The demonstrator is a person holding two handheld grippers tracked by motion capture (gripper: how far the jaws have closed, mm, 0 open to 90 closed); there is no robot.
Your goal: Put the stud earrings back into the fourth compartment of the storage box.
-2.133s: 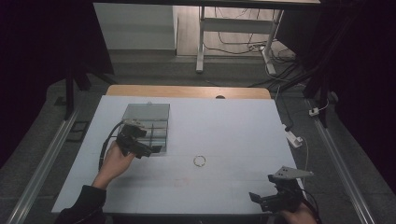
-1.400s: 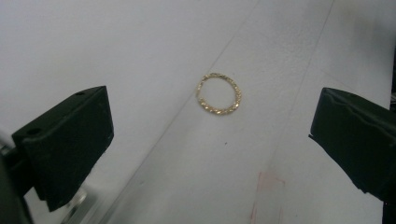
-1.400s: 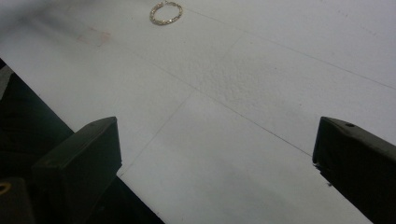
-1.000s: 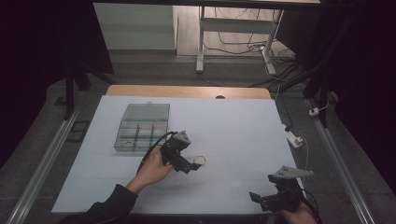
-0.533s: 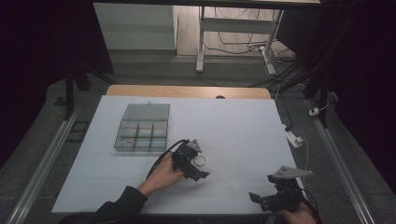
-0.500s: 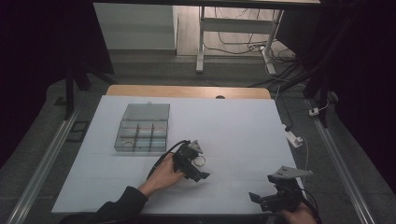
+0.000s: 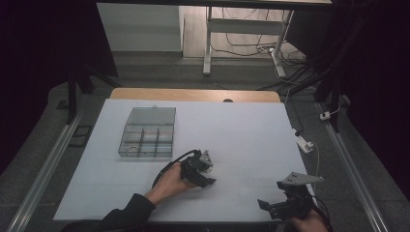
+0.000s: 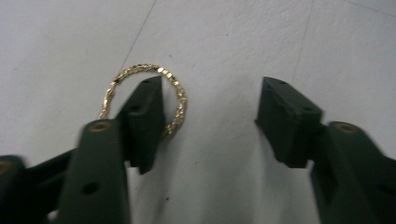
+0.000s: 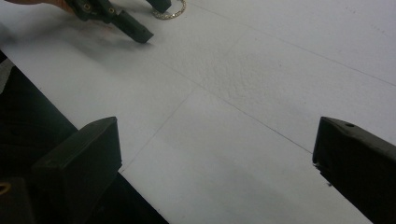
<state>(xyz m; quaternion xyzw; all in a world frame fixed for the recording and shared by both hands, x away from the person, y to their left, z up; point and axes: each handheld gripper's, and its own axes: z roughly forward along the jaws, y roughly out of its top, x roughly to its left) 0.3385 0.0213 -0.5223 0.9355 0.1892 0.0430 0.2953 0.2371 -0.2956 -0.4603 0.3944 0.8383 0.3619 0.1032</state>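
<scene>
Your left tool (image 8: pixel 210 116) is down on the white surface (image 7: pixel 241 130), near its middle, and its jaws have just been closing. They stand partly open: one jaw tip sits inside the thin gold twisted-chain ring (image 8: pixel 175 100), overlapping its right side, while the other jaw stands well apart on bare surface. The ring's right edge lies in the gap between them, and the pads do not press on it, so nothing is gripped. The ring lies flat on the surface.

In the high view, your left tool (image 7: pixel 203 173) points toward the far right, with your hand (image 7: pixel 169 183) behind it. The clear plastic compartment box (image 7: pixel 147 140) with its lid thrown back sits near, up and to the left of it.

Your right tool (image 9: pixel 215 158) hovers at the near right edge of the surface, jaws wide apart with nothing between them. From its view, the ring (image 9: pixel 170 11) lies far off beside your left tool.
</scene>
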